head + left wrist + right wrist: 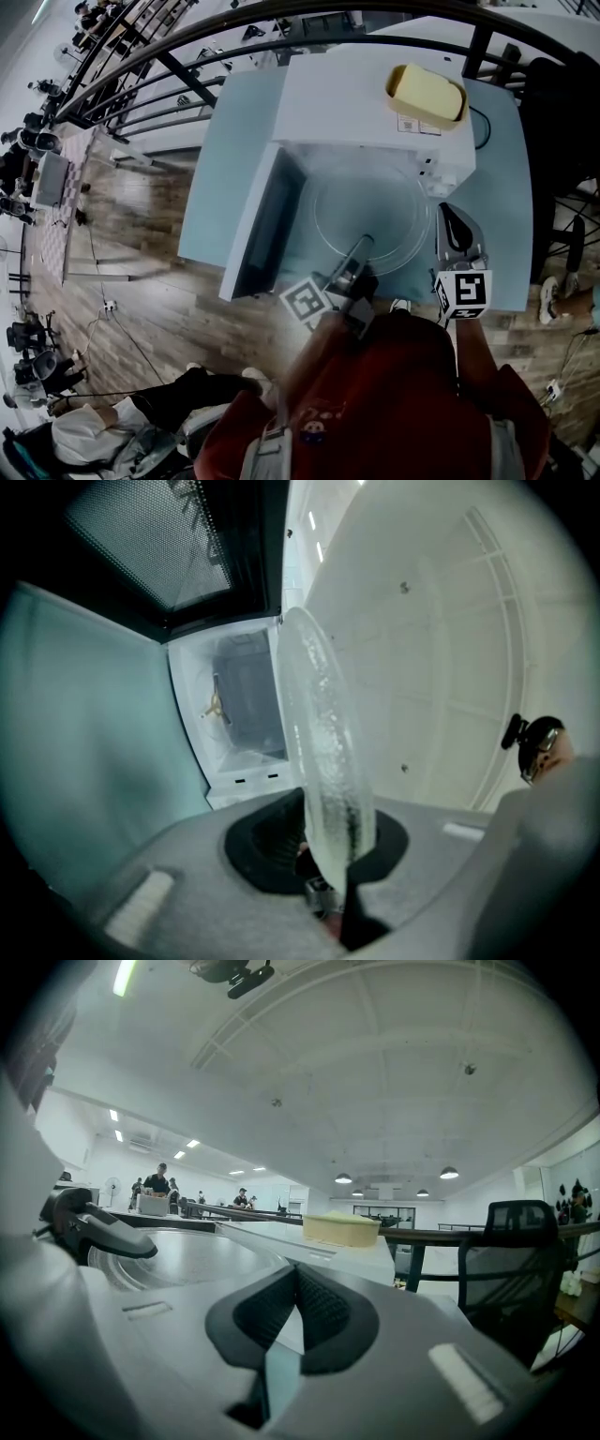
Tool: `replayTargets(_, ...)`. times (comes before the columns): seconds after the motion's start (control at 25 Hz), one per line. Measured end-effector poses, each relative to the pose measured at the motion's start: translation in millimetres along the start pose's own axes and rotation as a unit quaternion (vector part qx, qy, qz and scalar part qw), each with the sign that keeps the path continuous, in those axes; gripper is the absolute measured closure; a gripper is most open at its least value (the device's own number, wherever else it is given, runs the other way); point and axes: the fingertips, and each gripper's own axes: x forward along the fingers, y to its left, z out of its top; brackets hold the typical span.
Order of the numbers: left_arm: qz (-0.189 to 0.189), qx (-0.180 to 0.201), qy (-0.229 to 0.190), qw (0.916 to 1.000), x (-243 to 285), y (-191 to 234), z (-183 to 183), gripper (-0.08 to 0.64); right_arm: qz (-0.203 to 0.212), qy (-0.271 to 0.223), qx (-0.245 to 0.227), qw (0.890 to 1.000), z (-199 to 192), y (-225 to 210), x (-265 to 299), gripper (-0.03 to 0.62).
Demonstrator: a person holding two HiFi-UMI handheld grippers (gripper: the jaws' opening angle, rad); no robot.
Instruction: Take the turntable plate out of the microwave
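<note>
On a pale blue table (211, 178) beside a dark curved railing (187, 70), a white microwave (337, 103) stands with its door (262, 230) swung open to the left in the head view, as a person in a red top (394, 394) works over it with a hand-held tool in each hand. The clear glass turntable plate (366, 206) is outside the oven, lying flat just in front of the open cavity and above the table, with its far edge near the oven's front. The left tool (361, 248) pinches the plate's near rim. The left gripper view shows the glass edge-on, wedged between the two dark pads (281, 841), and beyond it the bare white cavity (239, 710) with its small drive hub on the floor. The right tool (452, 216) sits level just to the right of the plate, not touching it. Its jaws are pressed together with nothing between them, as the right gripper view (295, 1283) shows, with the plate (187, 1255) and the left tool (94, 1227) off to that view's left. A pale yellow block (427, 94) rests on the microwave's top, toward the right rear corner.
</note>
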Motion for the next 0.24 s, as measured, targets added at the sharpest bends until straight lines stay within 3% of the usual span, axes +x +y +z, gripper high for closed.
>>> replayTargets(0.24, -0.003, -0.005, 0.004, 1.0, -1.1, -0.3, -0.8, 0.518, 0.001, 0.004, -0.001, 1.0, -2.0, 4.1, -0.9, 0.591)
